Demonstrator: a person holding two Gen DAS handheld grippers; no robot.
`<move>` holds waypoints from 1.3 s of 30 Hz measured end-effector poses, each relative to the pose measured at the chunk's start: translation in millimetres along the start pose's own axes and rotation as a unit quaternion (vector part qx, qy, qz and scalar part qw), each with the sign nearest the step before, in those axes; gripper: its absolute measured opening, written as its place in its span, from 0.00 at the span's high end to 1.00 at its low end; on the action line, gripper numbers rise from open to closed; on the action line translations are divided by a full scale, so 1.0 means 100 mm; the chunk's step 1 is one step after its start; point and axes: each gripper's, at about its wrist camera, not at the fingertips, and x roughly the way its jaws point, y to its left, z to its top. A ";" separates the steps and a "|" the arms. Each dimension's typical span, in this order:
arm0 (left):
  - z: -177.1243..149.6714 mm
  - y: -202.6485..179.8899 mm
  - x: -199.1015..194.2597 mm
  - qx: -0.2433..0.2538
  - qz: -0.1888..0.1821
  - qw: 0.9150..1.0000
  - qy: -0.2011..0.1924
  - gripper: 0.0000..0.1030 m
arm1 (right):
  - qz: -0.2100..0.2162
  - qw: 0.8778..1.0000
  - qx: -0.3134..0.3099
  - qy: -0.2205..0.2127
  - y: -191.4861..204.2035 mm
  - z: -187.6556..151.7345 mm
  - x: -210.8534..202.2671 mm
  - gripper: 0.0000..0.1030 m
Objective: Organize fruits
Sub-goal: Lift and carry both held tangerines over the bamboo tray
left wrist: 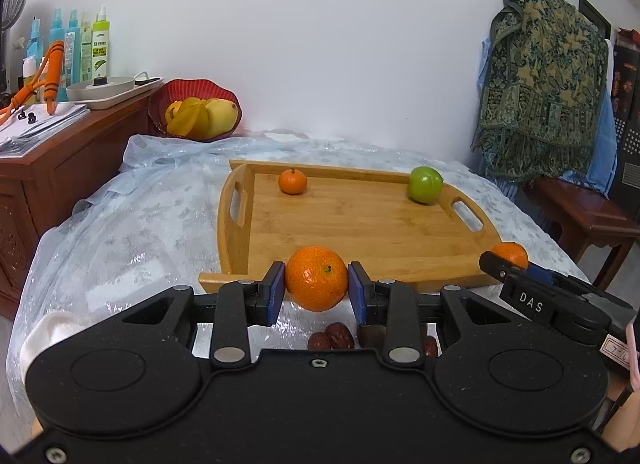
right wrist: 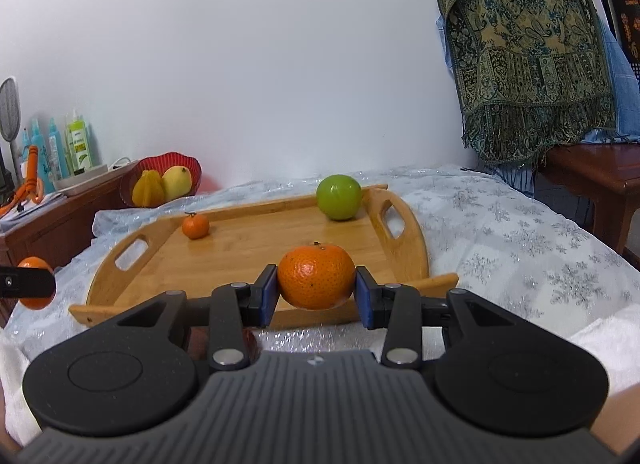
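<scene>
Left gripper (left wrist: 316, 284) clamps orange (left wrist: 316, 278) just short of wooden tray's (left wrist: 360, 232) near rim. Right gripper (right wrist: 316, 288) grips second orange (right wrist: 316, 276) over same rim. Best move: carry both in beside small tangerine (left wrist: 293, 181) (green apple (left wrist: 425, 184) opposite), lower, release gently.

Two held oranges (left wrist: 316, 278) (right wrist: 316, 277) hover before a wooden tray (left wrist: 360, 232) carrying a small tangerine (left wrist: 293, 181) and green apple (left wrist: 425, 185).
</scene>
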 end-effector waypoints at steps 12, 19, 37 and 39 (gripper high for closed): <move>0.21 0.00 0.23 0.008 -0.005 1.000 0.004 0.70 | -0.017 1.000 0.005 0.017 -0.14 0.22 0.37 0.57; 0.34 0.00 0.39 0.020 0.002 1.000 0.003 0.70 | -0.020 0.999 0.004 0.029 -0.18 0.41 0.68 0.57; 0.59 -0.03 1.36 0.011 -0.001 0.999 0.039 0.70 | -0.006 0.996 -0.001 0.090 -0.19 0.59 1.30 0.57; 0.63 -0.04 1.47 0.012 -0.001 0.999 0.039 0.70 | -0.006 0.995 -0.003 0.095 -0.19 0.61 1.36 0.57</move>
